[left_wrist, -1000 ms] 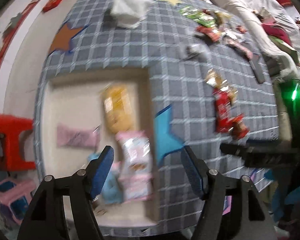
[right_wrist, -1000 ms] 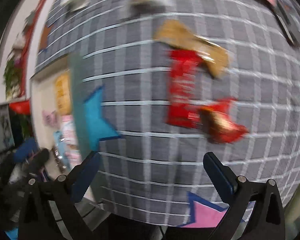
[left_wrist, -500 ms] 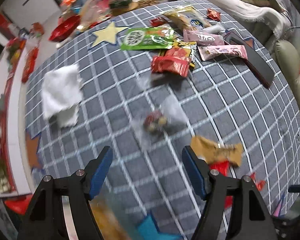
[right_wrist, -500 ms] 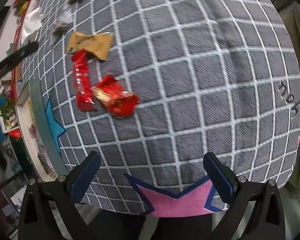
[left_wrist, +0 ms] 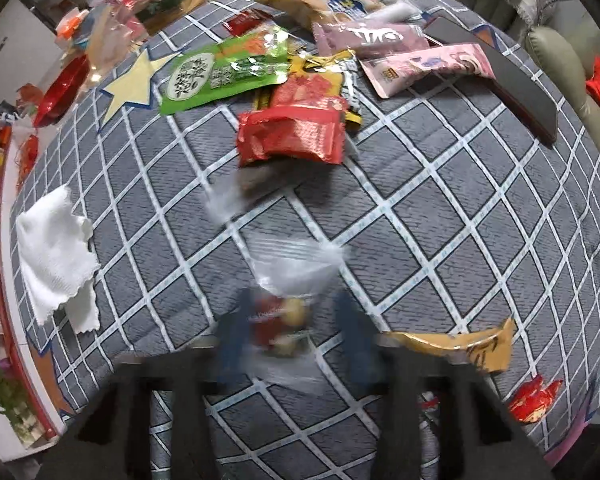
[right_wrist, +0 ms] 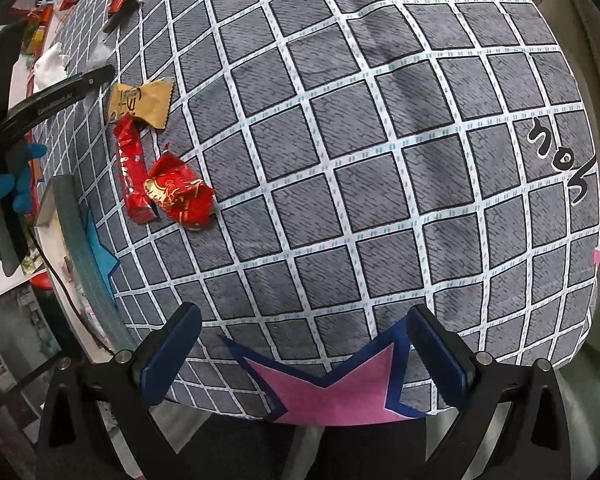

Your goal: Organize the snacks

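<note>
A small clear-wrapped snack (left_wrist: 280, 318) with red and yellow contents lies on the grey checked tablecloth (left_wrist: 440, 216). My left gripper (left_wrist: 294, 344) points straight down over it. Its blurred blue jaws are closing, and the pads meet the wrapper's two sides. My right gripper (right_wrist: 300, 356) stands open with nothing between its fingers, above a pink star (right_wrist: 332, 396) at the table's near edge. To its upper left lie a tan wrapper (right_wrist: 142, 104), a red stick pack (right_wrist: 132, 172) and a crumpled red candy (right_wrist: 180, 198).
A pile of snacks lies beyond the left gripper: a red packet (left_wrist: 292, 132), a green packet (left_wrist: 224, 74) and pink packets (left_wrist: 424, 66). A black remote (left_wrist: 516, 84) and a white cloth (left_wrist: 54, 256) flank them. A tray (right_wrist: 56, 216) and a gloved hand (right_wrist: 0, 200) are at the far left.
My left gripper swung from above the tray across the table, came down over the clear-wrapped snack, and its jaws narrowed around it. The right gripper drifted toward the pink star at the table edge.
</note>
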`<state>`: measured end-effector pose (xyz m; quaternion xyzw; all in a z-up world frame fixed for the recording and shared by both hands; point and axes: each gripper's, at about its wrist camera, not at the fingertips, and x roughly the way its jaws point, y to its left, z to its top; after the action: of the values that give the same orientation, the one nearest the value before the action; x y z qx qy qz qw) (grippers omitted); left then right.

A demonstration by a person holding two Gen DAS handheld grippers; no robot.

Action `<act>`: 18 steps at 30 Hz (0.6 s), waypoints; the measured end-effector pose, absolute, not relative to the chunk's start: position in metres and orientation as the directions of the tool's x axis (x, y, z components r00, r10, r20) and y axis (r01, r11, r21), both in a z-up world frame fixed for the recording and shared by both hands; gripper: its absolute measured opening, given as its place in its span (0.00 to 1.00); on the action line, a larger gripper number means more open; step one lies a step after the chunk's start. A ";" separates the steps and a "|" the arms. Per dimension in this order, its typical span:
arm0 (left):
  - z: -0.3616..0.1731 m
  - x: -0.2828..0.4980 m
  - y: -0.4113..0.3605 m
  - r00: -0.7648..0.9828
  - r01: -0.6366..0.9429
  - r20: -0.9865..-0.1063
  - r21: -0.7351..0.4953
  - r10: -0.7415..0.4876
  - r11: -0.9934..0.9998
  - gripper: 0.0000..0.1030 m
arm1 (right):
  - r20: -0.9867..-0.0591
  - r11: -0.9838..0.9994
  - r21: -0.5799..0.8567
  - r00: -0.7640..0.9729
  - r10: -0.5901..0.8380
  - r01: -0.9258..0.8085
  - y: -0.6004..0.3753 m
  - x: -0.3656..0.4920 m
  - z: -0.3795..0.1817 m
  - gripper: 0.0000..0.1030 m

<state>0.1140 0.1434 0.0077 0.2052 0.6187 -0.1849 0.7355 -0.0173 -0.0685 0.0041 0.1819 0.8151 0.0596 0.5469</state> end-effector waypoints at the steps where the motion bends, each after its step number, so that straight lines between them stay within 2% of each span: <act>1: 0.008 0.114 0.143 0.151 0.519 -0.988 0.059 -0.024 0.853 0.29 | -0.870 0.927 0.295 -0.336 0.361 0.232 -0.066 -0.018 0.003 1.00; 5: 0.008 0.095 0.142 0.142 0.494 -0.990 0.050 -0.024 0.868 0.29 | -0.880 0.938 0.281 -0.335 0.337 0.204 -0.057 -0.020 0.001 1.00; 11: 0.009 0.003 0.158 0.084 0.381 -0.996 0.012 -0.022 0.924 0.29 | -0.902 0.956 0.266 -0.318 0.291 0.120 -0.033 -0.015 0.004 1.00; 18: 0.008 -0.096 0.184 0.013 0.211 -1.000 -0.013 -0.016 0.977 0.29 | -0.945 0.968 0.223 -0.271 0.185 -0.117 0.020 0.015 0.005 1.00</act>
<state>-0.0960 0.1841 0.0075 0.0698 0.6981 -0.0802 0.7081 0.0150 0.0197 0.0050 0.0218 0.7873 0.1250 0.6034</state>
